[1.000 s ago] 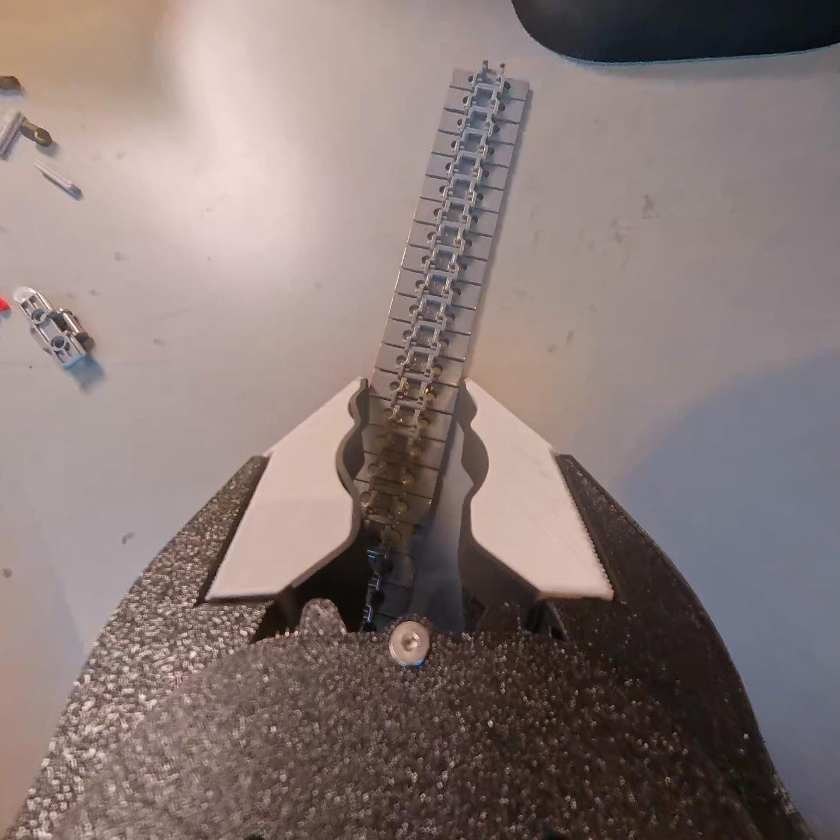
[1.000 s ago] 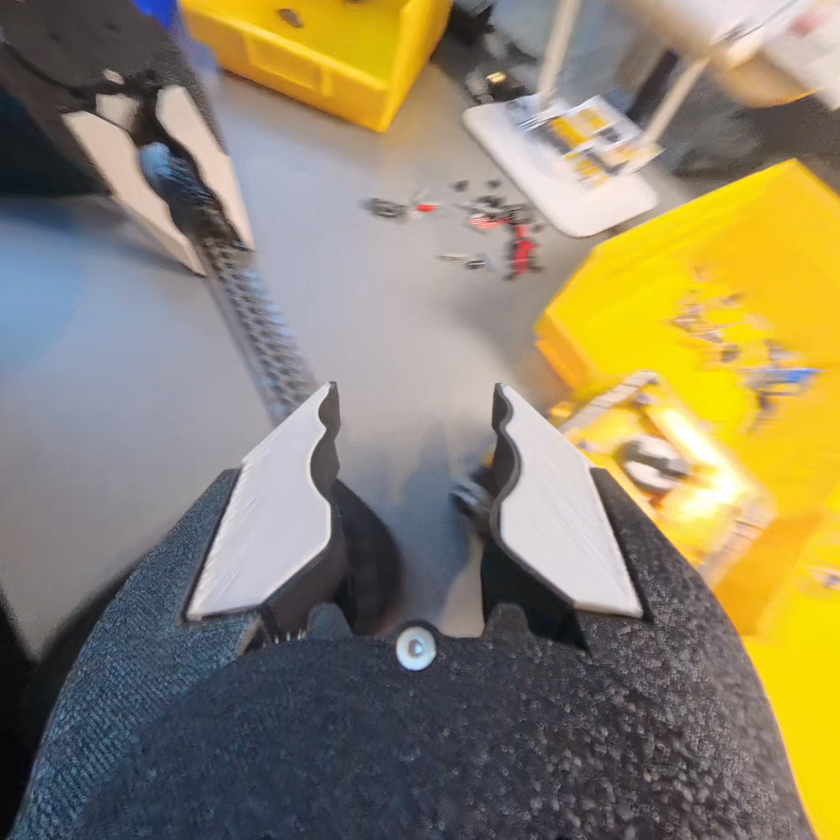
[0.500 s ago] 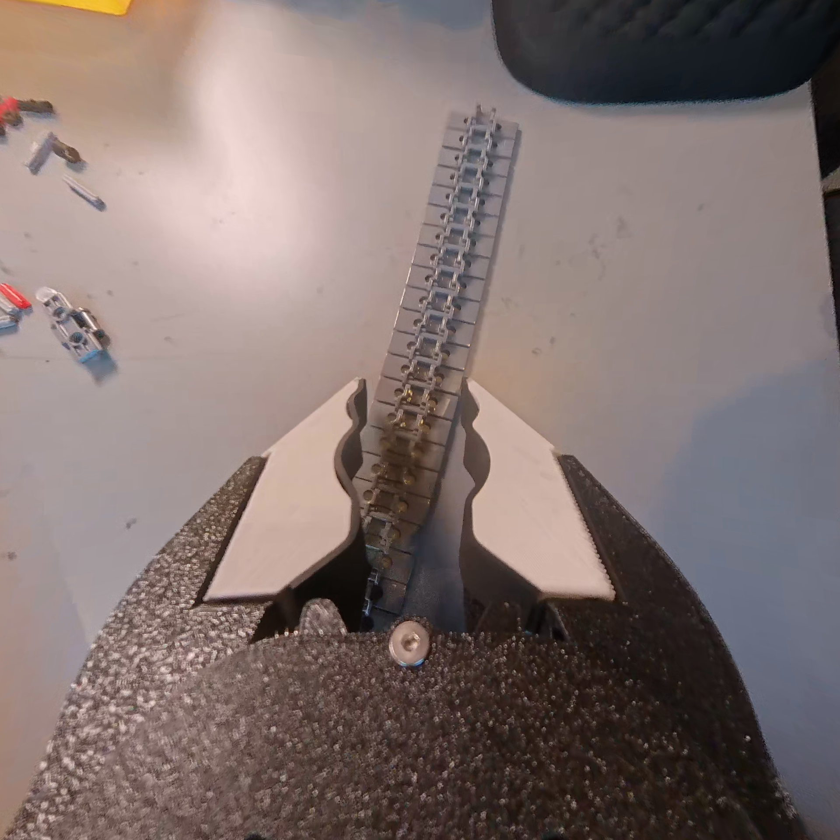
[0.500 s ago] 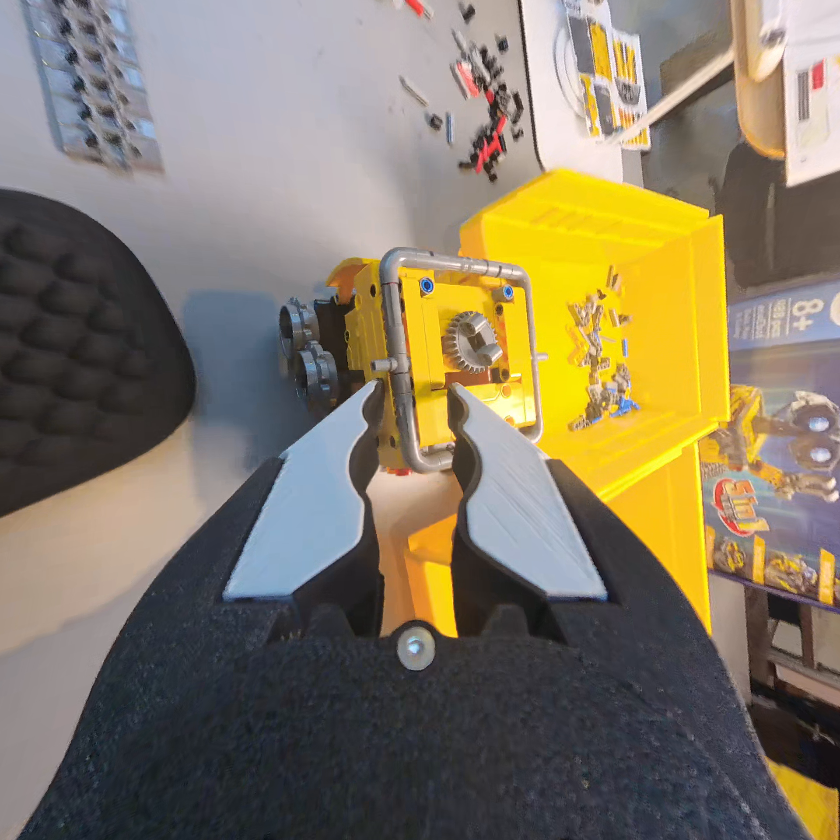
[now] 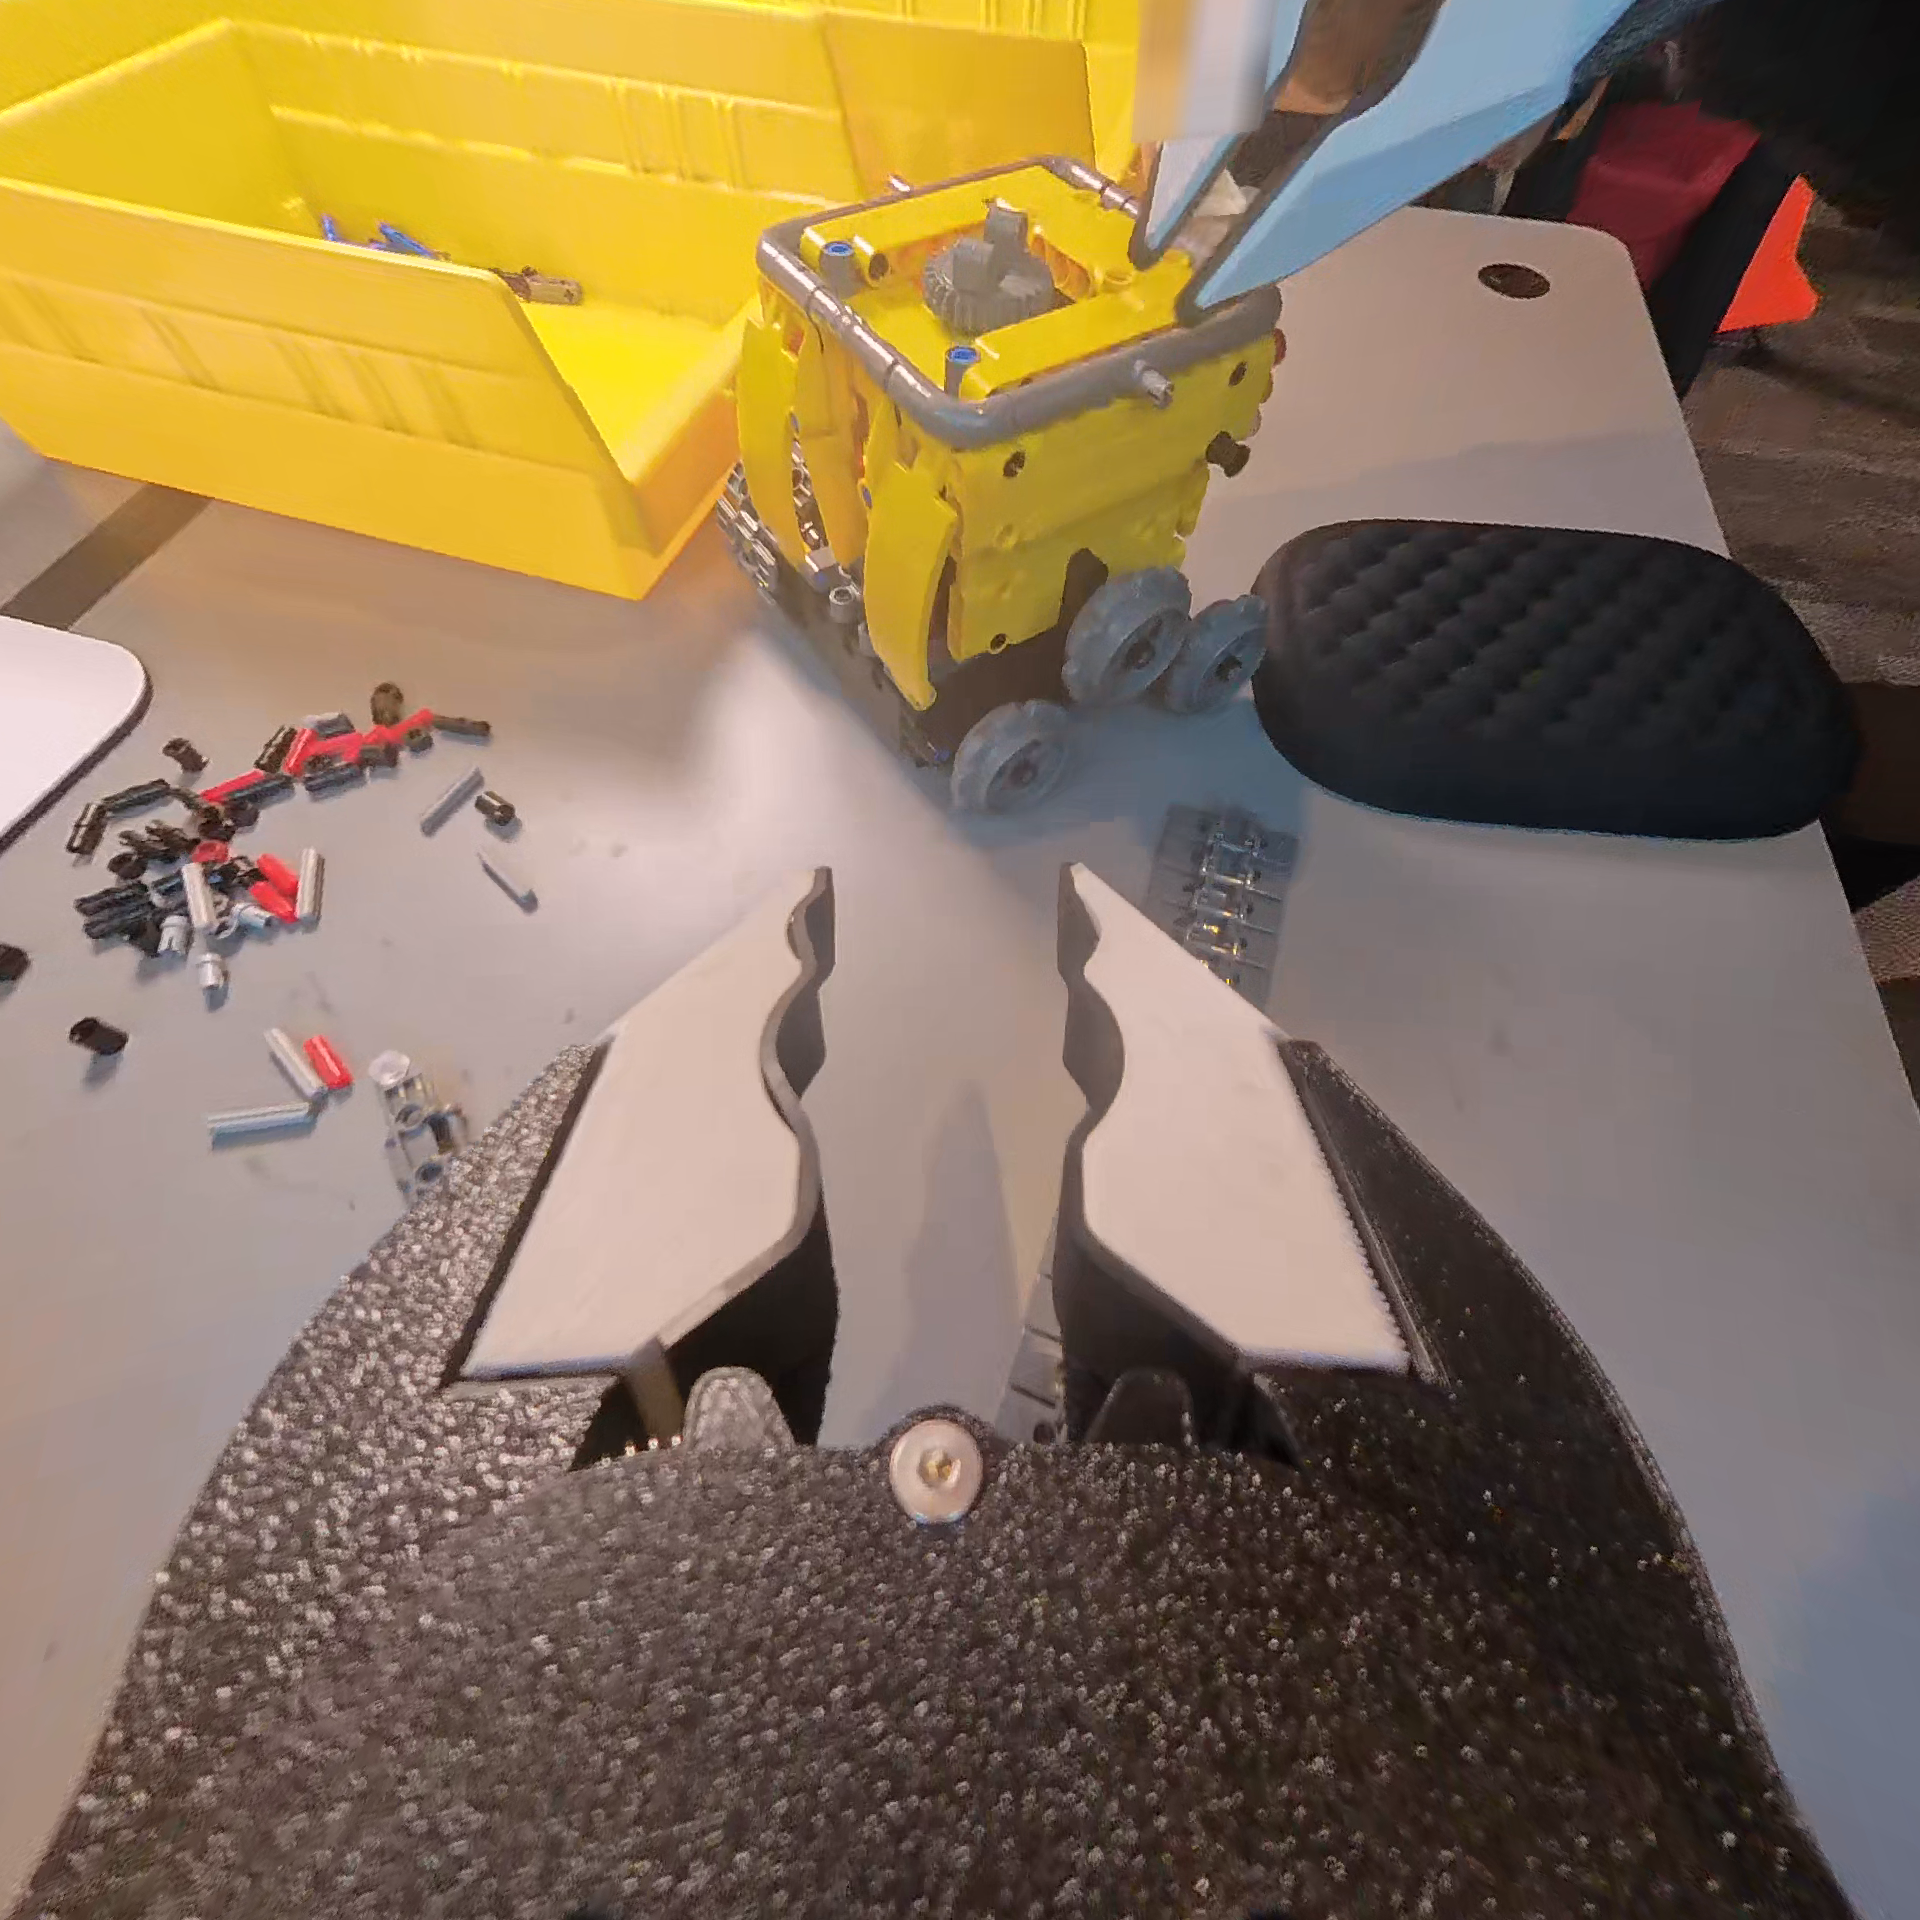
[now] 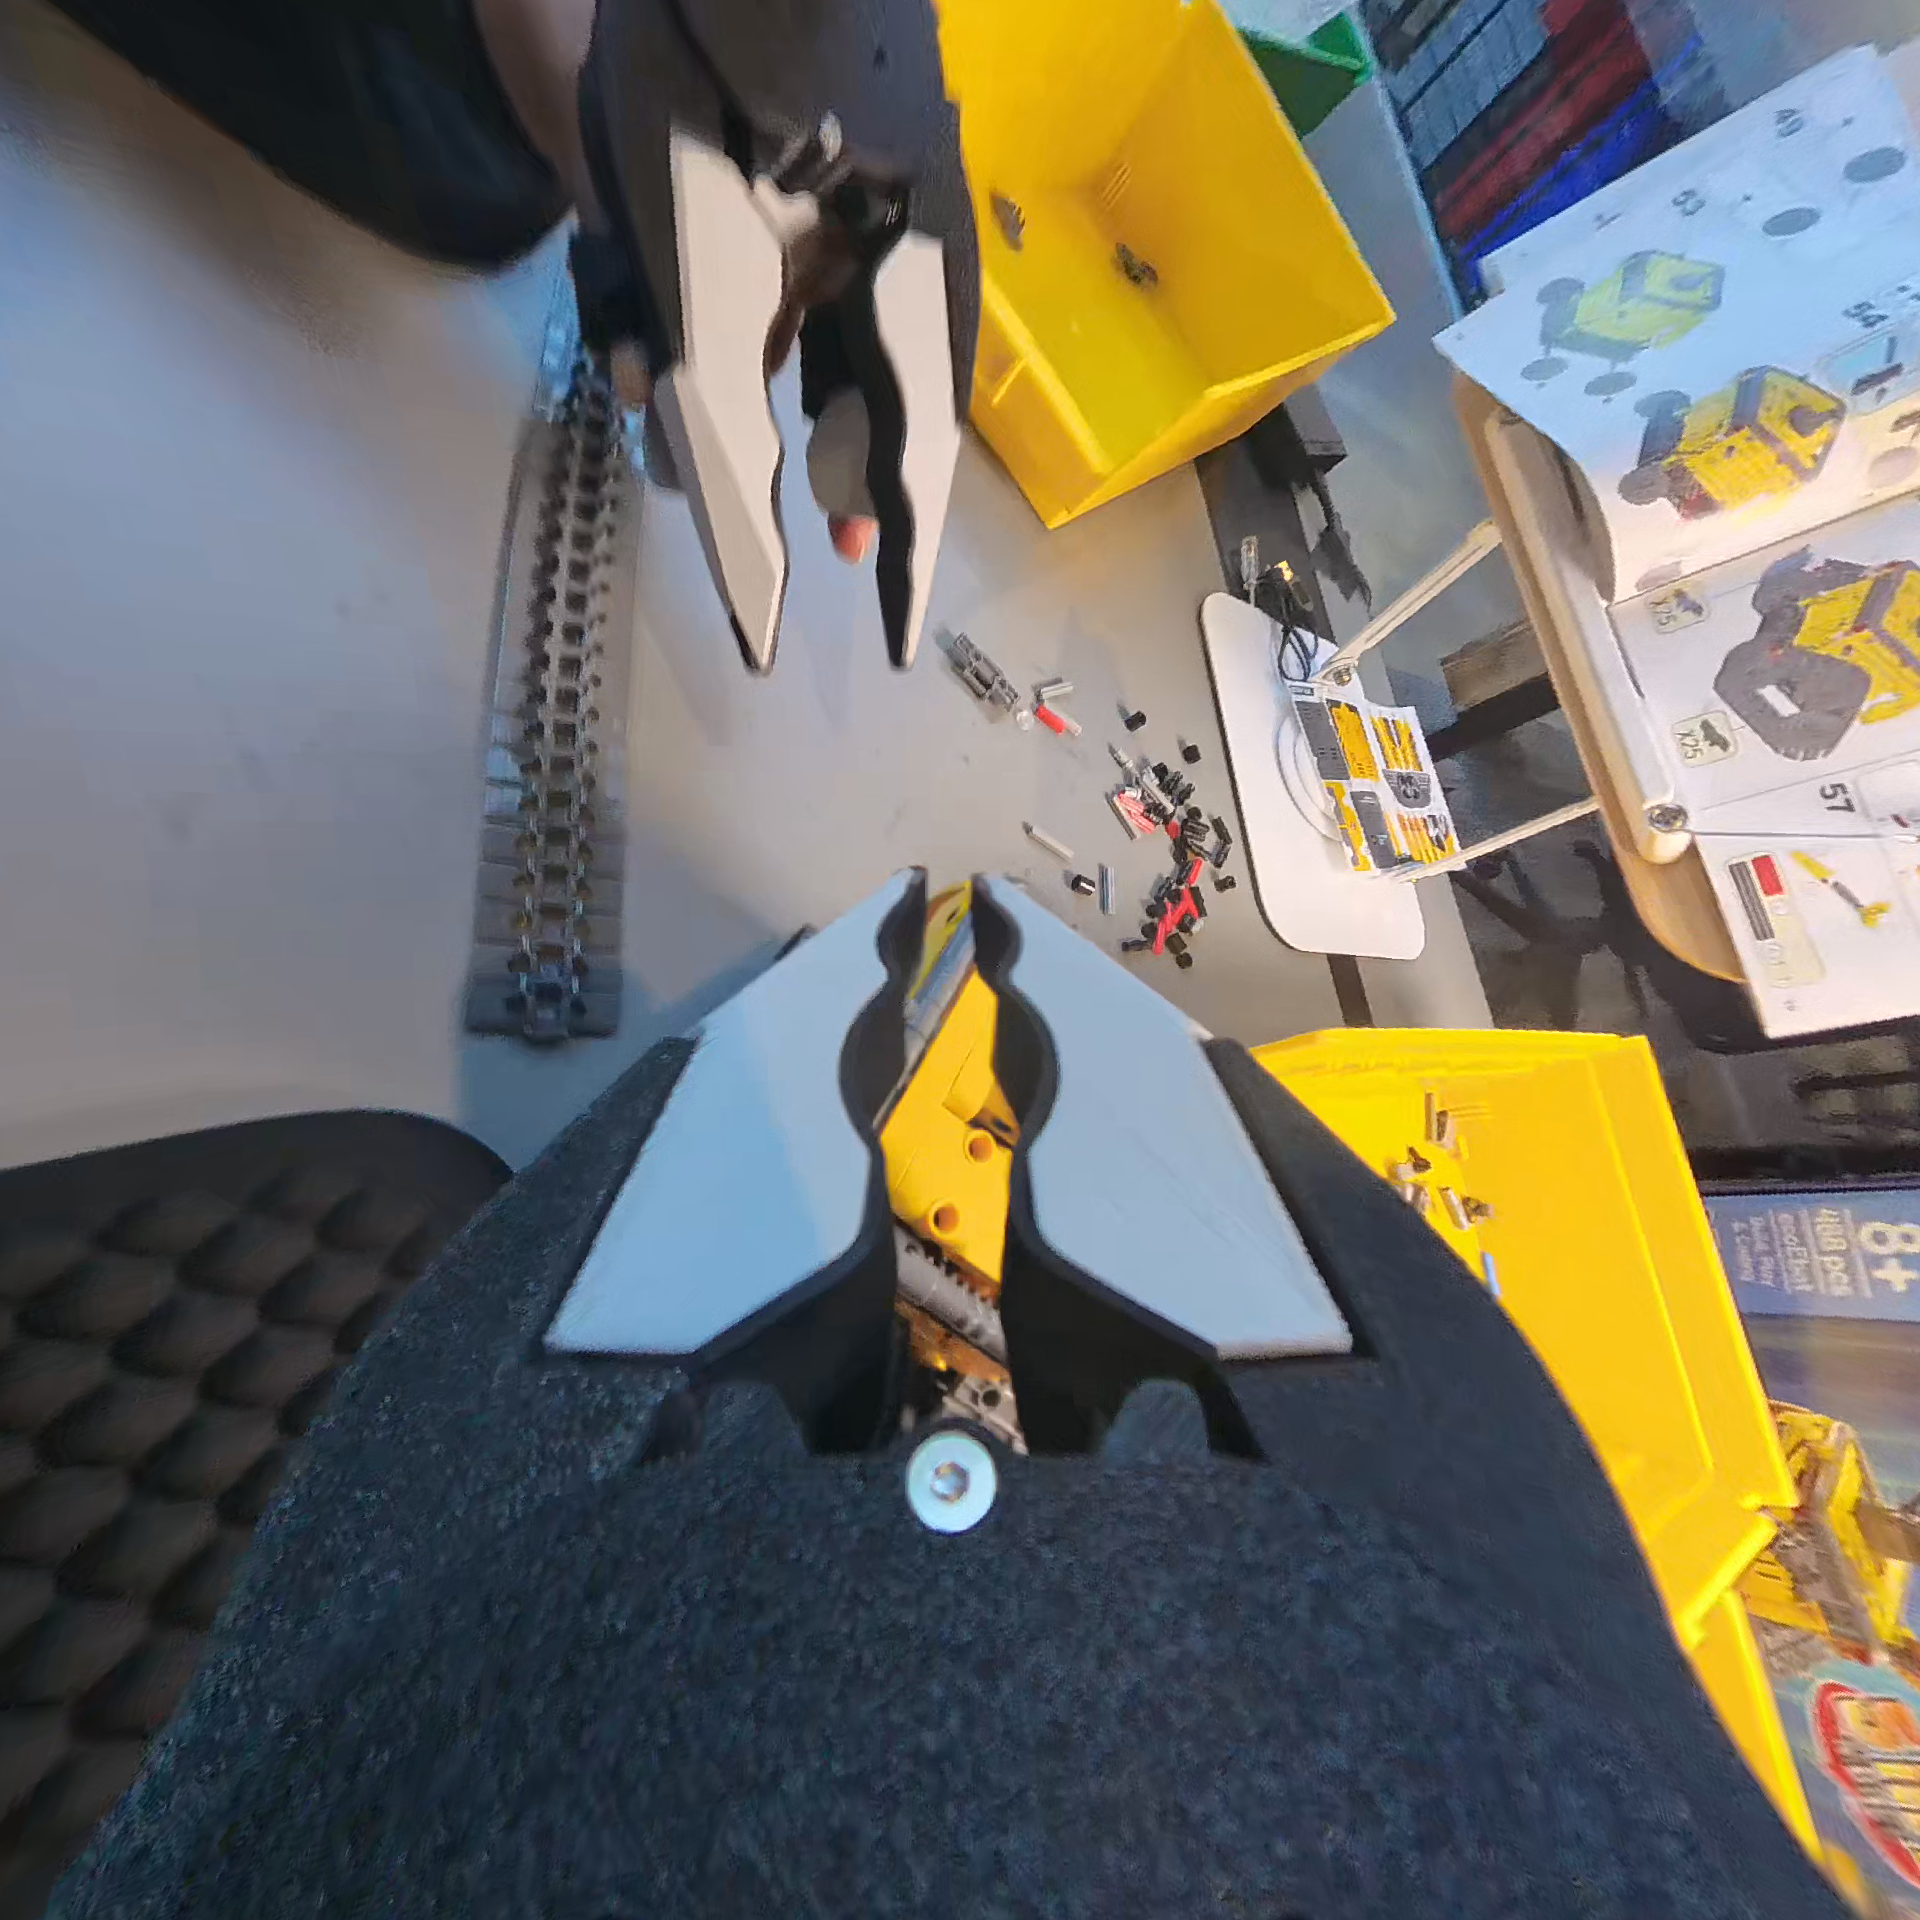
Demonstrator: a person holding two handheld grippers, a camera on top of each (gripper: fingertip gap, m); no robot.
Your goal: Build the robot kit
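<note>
the right gripper (image 6: 948, 894) is clamped on the yellow brick vehicle's (image 5: 997, 457) top edge at 1 o'clock. the left gripper (image 5: 943, 904), jaws apart and empty, is best centred on the grey track strip (image 5: 1226, 883) beside it.

One yellow brick vehicle (image 5: 997, 436), one grey track strip (image 6: 551, 748), two yellow bins (image 5: 312, 343).

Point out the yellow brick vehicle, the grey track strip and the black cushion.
yellow brick vehicle (image 5: 1081, 499), left wrist view, on its yellow side panel.
grey track strip (image 6: 551, 790), right wrist view, mid-length on its links.
black cushion (image 5: 1538, 675), left wrist view, on its dimpled top.
</note>
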